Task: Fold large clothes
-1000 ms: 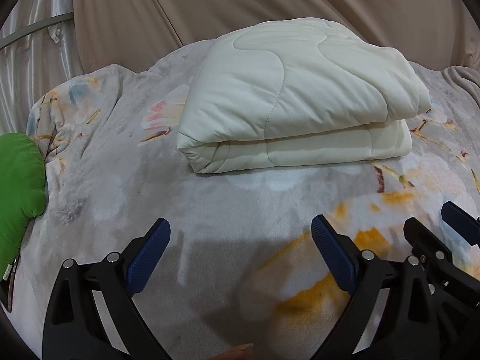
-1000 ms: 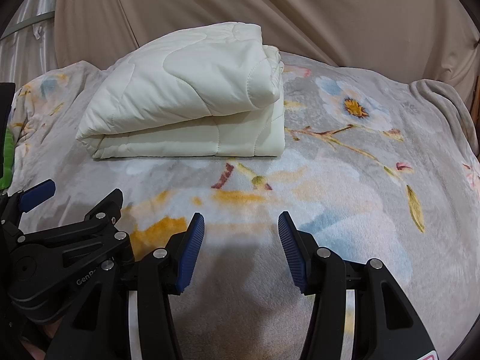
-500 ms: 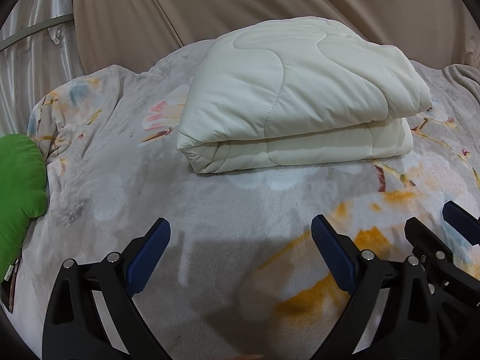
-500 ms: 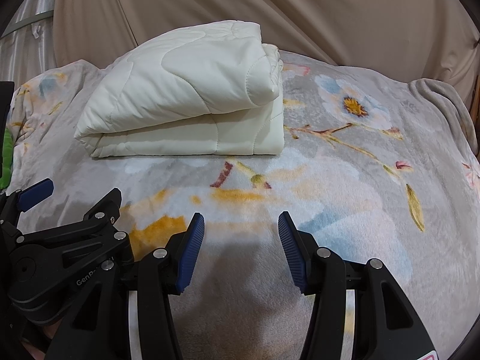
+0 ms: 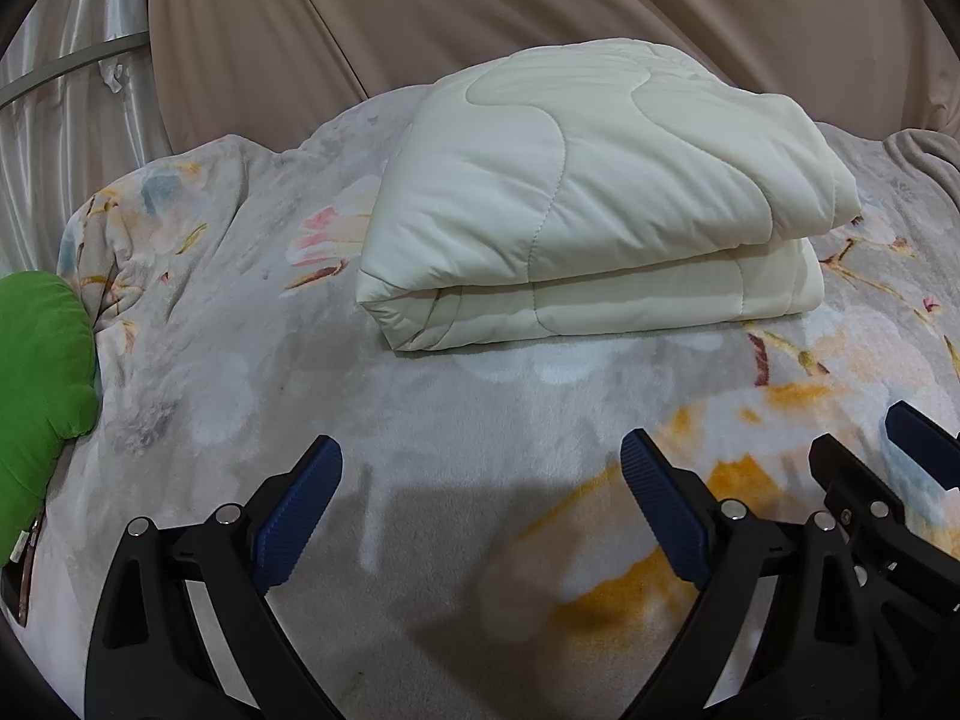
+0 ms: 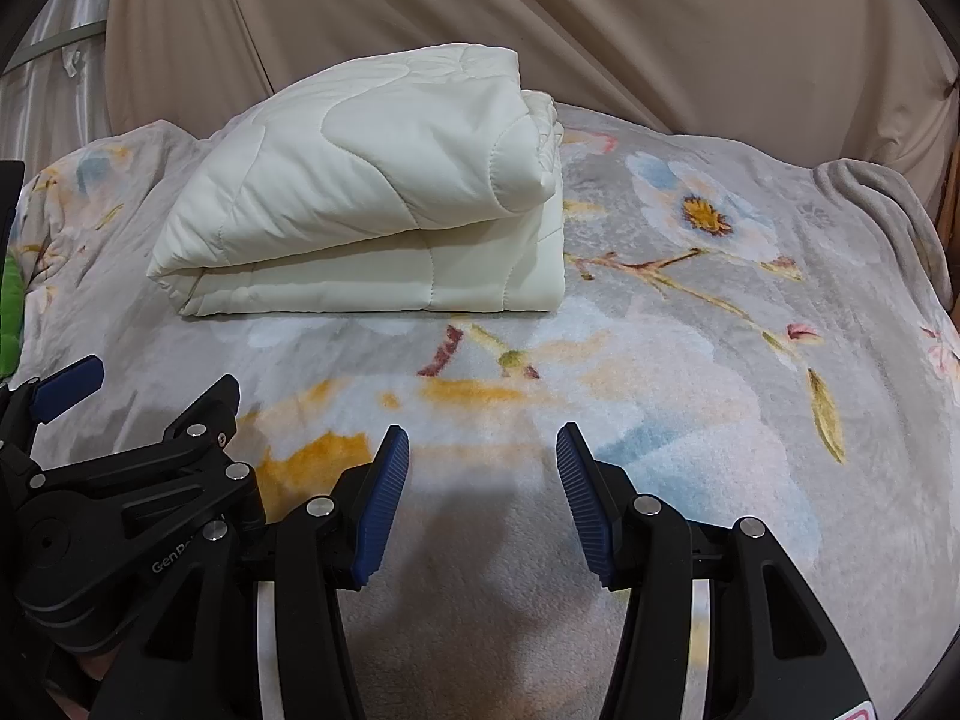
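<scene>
Quilt [image 5: 588,192], cream, folded into a thick stack, lies on the floral blanket [image 5: 420,420] covering the bed, toward its far side by the beige curtain [image 5: 540,0]. Left tool [image 5: 480,468] and right tool [image 6: 483,450] both near the front edge, well apart from it, jaws apart, nothing between. Green cushion [image 5: 36,390] at far left.
</scene>
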`<state>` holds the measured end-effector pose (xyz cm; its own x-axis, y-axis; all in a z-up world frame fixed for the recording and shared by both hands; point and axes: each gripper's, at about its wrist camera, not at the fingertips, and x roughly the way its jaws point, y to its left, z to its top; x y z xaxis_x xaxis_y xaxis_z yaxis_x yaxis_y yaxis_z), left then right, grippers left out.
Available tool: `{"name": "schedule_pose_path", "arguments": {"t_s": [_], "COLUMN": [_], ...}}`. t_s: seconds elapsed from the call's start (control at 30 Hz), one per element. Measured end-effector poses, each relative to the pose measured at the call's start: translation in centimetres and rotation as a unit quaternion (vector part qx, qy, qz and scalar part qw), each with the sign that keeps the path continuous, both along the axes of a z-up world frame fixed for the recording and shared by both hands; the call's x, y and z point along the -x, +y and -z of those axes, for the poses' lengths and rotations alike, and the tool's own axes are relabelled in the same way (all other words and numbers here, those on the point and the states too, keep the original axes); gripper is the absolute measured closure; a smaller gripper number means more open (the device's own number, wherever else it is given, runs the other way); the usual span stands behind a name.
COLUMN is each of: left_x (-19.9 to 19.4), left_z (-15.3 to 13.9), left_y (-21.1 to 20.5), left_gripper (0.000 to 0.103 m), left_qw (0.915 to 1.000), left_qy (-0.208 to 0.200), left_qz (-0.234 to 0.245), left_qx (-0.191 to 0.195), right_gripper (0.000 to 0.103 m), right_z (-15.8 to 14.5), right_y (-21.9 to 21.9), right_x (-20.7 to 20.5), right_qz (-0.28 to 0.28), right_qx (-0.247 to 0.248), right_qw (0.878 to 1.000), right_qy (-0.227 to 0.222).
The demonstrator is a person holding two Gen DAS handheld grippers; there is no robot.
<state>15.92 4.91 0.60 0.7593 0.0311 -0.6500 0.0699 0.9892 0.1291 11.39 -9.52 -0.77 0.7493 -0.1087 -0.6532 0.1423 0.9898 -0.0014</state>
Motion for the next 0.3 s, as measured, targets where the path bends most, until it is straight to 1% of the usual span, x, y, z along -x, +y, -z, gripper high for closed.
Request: {"name": "schedule_pose_path", "arguments": {"t_s": [0.3], "left_x": [-0.02], "left_z": [0.01], "left_y": [0.01], "left_gripper": [0.011], "left_qw": [1.0000], "left_qy": [0.000], "left_qz": [-0.001], "left_qx": [-0.001], "right_gripper": [0.052], "right_z": [-0.11], "right_y": [-0.15], "right_x": [0.05], "right_qz": [0.000], "right_qx": [0.002], "right_qw": [1.000], "right_qy": [0.000]}}
